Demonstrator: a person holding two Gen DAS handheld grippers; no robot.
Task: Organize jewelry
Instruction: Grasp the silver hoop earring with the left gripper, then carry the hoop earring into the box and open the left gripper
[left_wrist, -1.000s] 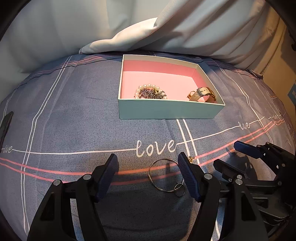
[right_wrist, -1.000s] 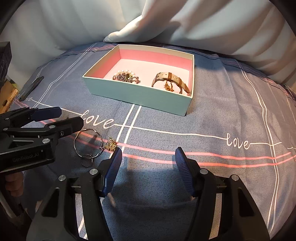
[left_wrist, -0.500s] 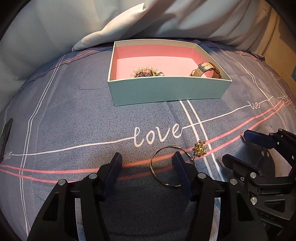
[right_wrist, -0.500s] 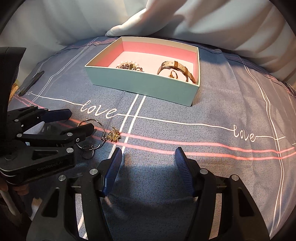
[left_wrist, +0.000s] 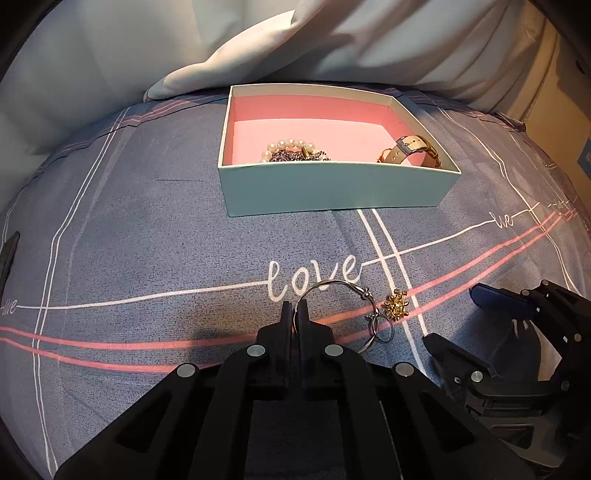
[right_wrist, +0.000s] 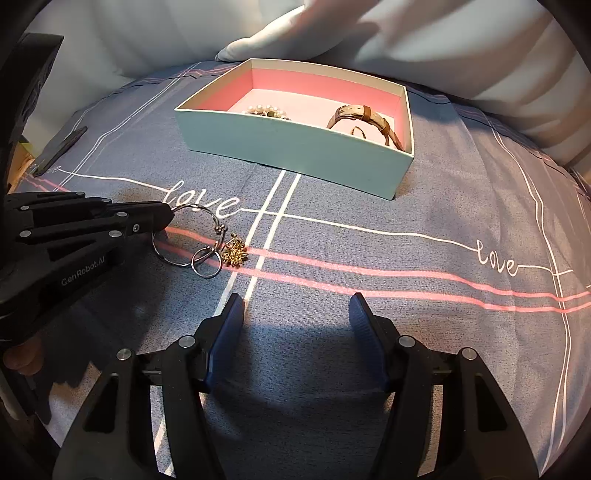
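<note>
A silver wire bangle (left_wrist: 338, 283) with a small ring and a gold flower charm (left_wrist: 396, 303) lies on the blue bedspread. My left gripper (left_wrist: 294, 310) is shut on the bangle's left rim; the right wrist view shows the pinch too (right_wrist: 168, 214), with the bangle (right_wrist: 207, 212) and charm (right_wrist: 233, 253) beside it. A pale green box with pink lining (left_wrist: 332, 188) stands beyond, holding a pearl bracelet (left_wrist: 291, 144) and a tan strap watch (left_wrist: 415, 147). My right gripper (right_wrist: 295, 317) is open and empty, right of the charm, above the spread.
White bedding (left_wrist: 295, 44) is piled behind the box (right_wrist: 295, 147). A dark flat object (right_wrist: 61, 149) lies at the far left of the spread. The right gripper also shows at the lower right of the left wrist view (left_wrist: 498, 332).
My left gripper has shut on the bangle's rim; its jaws were open around it before. The right gripper stays open.
</note>
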